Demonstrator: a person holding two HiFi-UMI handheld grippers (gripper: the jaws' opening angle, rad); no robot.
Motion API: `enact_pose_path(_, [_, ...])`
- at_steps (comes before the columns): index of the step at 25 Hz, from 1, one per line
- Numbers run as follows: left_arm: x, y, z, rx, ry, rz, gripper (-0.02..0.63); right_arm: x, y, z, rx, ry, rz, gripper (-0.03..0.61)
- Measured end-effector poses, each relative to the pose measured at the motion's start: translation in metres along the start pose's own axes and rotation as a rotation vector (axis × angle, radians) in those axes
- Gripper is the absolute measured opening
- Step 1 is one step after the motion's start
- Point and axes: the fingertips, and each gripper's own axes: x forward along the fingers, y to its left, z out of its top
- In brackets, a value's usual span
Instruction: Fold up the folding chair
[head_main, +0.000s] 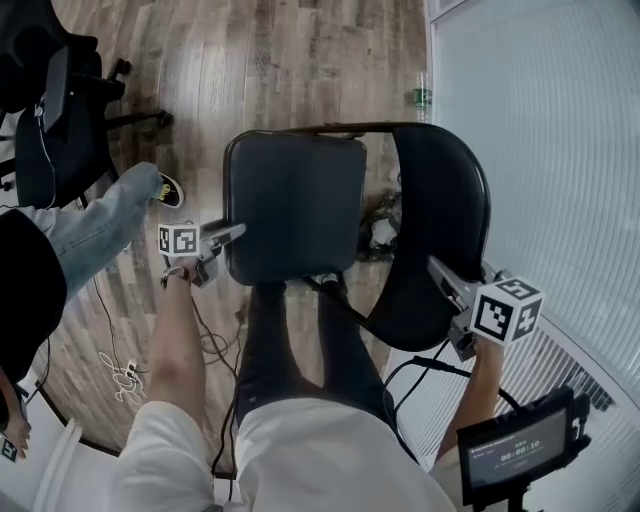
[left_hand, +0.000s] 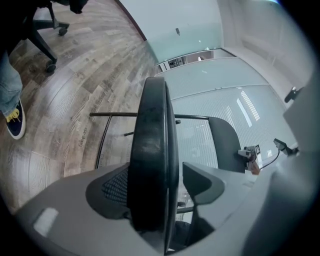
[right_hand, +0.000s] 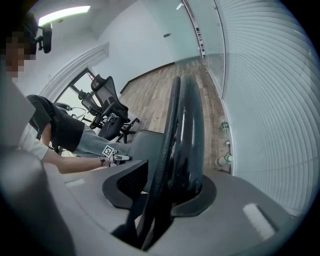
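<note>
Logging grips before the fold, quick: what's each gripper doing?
Left gripper: open, chair seat edge between its jaws.
Right gripper: shut on the backrest.

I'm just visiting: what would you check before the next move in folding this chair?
1. Is the right gripper closed on the backrest? ok.
2. Is the left gripper gripping the seat? not ok; the seat edge sits between its jaws, but a gap shows beside one jaw.
3. Is the folding chair folded? not ok; seat and backrest stand apart.
4. Is the bystander's leg clear of the seat? ok, though near it.
5. Are the hinges free? cannot tell; hidden beneath the seat.
</note>
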Motion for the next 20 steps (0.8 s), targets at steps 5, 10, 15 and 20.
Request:
enact_pose_path(5, [0.004,-0.027,-0.003,0.014,0.001,-0.006,0.304,-0.014,0.006,0.001,-0.010,0.000,-0.008,0.159])
enact_pose_path(10, [0.005,-0.040,0.000,0.013,-0.006,-0.013,0.304,-0.016,0.010,0.005,-0.017,-0.002,-0.009,0.178])
enact_pose_path(15, [0.008,-0.050,-0.002,0.014,-0.004,-0.014,0.304,-0.019,0.009,0.005,-0.019,-0.003,-0.013,0.183])
enact_pose_path(20, [0.013,-0.065,-0.002,0.013,-0.009,-0.032,0.304,-0.023,0.010,0.007,-0.021,-0.005,-0.021,0.186])
